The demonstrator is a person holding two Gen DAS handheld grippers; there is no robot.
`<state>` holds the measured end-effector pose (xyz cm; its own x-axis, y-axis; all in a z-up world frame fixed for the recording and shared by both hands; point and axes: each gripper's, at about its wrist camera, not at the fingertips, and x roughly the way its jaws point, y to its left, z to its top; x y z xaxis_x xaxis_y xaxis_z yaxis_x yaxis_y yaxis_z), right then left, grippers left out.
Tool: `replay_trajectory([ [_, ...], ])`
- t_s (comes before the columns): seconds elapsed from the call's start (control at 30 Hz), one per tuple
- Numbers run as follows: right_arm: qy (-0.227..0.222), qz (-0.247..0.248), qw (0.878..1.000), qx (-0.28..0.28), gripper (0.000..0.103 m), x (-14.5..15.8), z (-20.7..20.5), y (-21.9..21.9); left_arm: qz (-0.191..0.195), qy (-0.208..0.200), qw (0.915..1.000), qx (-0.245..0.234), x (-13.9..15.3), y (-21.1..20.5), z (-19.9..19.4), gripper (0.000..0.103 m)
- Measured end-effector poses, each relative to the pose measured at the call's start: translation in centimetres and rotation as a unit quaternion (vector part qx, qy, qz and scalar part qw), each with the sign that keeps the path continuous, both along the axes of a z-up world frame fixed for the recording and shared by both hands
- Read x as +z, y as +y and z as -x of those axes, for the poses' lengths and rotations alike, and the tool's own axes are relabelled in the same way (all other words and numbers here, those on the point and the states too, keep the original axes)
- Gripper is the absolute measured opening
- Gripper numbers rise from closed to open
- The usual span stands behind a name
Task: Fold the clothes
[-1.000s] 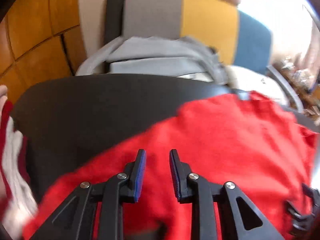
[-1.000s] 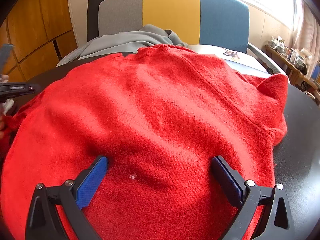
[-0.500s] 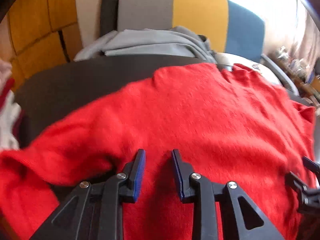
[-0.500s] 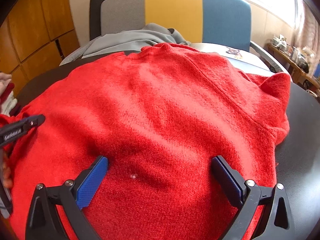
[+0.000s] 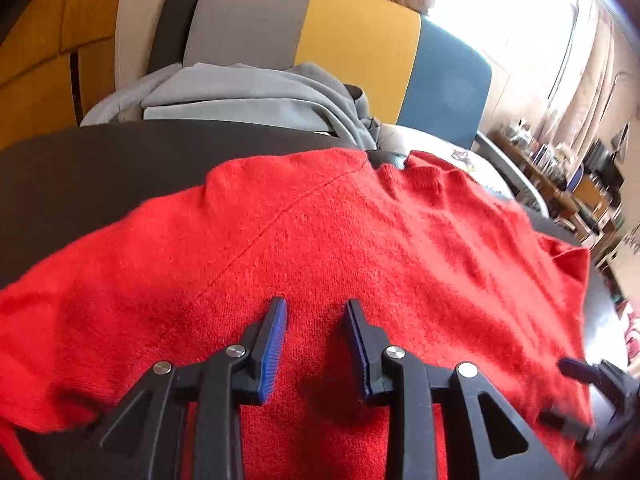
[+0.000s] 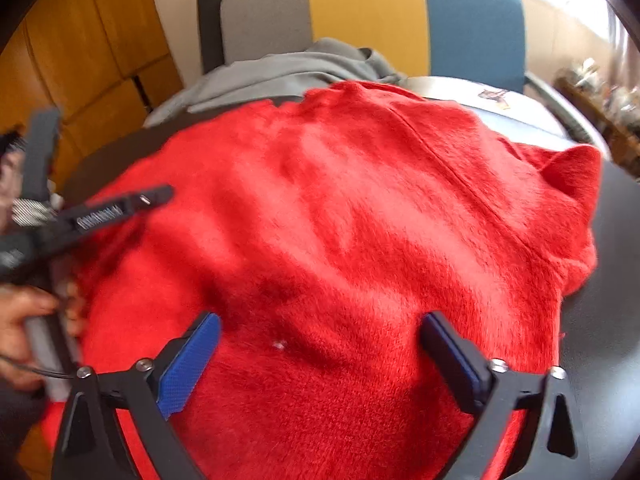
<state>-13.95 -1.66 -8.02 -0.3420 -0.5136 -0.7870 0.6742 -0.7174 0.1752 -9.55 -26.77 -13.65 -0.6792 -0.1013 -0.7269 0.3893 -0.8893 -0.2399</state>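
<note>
A red knit sweater (image 5: 360, 248) lies spread over a dark table (image 5: 80, 168); it also fills the right wrist view (image 6: 340, 220). My left gripper (image 5: 316, 312) hovers over the sweater's near part, jaws a little apart, nothing between them. My right gripper (image 6: 320, 332) is wide open above the sweater's near edge, empty. The left gripper's fingers (image 6: 120, 208) show at the left of the right wrist view, over the sweater's left side. The right gripper's fingers (image 5: 580, 372) show at the lower right of the left wrist view.
Grey clothes (image 5: 248, 92) lie folded on a grey, yellow and blue chair (image 5: 360, 40) behind the table. Wooden panels (image 6: 80, 48) stand at the left. A cluttered shelf (image 5: 580, 172) is at the far right. Bare table (image 6: 608, 300) shows right of the sweater.
My left gripper has swung right, from the sweater's left edge and bare table to over its body. The right gripper has stayed open over the near edge.
</note>
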Motion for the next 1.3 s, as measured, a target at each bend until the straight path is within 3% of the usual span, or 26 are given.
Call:
replay_trajectory([
  [0.07,-0.003,0.011,1.000,0.000,0.077,1.6,1.9,-0.1,0.009,-0.003,1.0000,-0.002,0.0,0.2,0.1,0.032],
  [0.17,0.026,0.000,1.000,-0.004,0.077,4.3,6.3,-1.9,0.019,-0.005,0.9998,-0.005,0.0,0.5,0.4,0.035],
  [0.33,0.093,-0.093,0.991,0.010,0.072,6.5,15.0,-10.3,-0.001,0.006,1.0000,-0.006,-0.4,-0.4,0.4,0.035],
  [0.37,0.092,-0.109,0.990,0.015,0.066,6.2,16.1,-11.7,-0.005,0.009,0.9999,-0.006,-0.5,-0.5,0.3,0.035],
  [0.43,0.089,-0.147,0.985,0.030,0.064,5.3,18.6,-14.9,-0.009,0.012,0.9999,-0.005,-0.5,-0.5,0.4,0.035],
  [0.57,0.054,-0.192,0.979,0.043,0.063,2.8,22.0,-19.6,-0.013,0.015,0.9998,-0.005,-0.6,-0.6,0.3,0.035],
  [0.63,0.020,-0.204,0.978,0.042,0.068,1.6,23.2,-20.2,-0.014,0.016,0.9998,-0.005,-0.6,-0.7,0.3,0.035],
  [0.7,-0.044,-0.216,0.974,0.047,0.071,-0.2,24.4,-20.4,-0.013,0.017,0.9998,-0.004,-0.6,-0.7,0.3,0.035],
  [0.77,-0.045,-0.207,0.976,0.042,0.085,-0.3,25.1,-20.1,-0.010,0.016,0.9998,-0.004,-0.6,-0.6,0.4,0.035],
  [0.83,-0.060,-0.197,0.978,0.035,0.085,-0.5,25.4,-19.5,-0.008,0.015,0.9998,-0.004,-0.6,-0.6,0.5,0.035],
  [0.87,-0.063,-0.192,0.979,0.030,0.081,-0.4,25.4,-19.2,-0.008,0.015,0.9998,-0.004,-0.6,-0.6,0.5,0.035],
  [0.93,-0.033,-0.198,0.980,0.017,0.054,1.0,25.4,-18.1,-0.006,0.015,0.9999,-0.004,-0.6,-0.6,0.5,0.035],
  [0.97,-0.018,-0.200,0.980,0.010,0.024,1.7,25.4,-17.6,-0.005,0.015,0.9999,-0.004,-0.6,-0.6,0.6,0.035],
  [1.0,-0.003,-0.202,0.979,0.003,0.013,2.4,25.4,-17.1,-0.005,0.014,0.9999,-0.004,-0.6,-0.6,0.6,0.035],
  [1.3,0.128,-0.223,0.964,-0.062,0.013,8.8,25.4,-11.9,0.003,0.012,0.9999,-0.003,-0.6,-0.4,0.6,0.035],
])
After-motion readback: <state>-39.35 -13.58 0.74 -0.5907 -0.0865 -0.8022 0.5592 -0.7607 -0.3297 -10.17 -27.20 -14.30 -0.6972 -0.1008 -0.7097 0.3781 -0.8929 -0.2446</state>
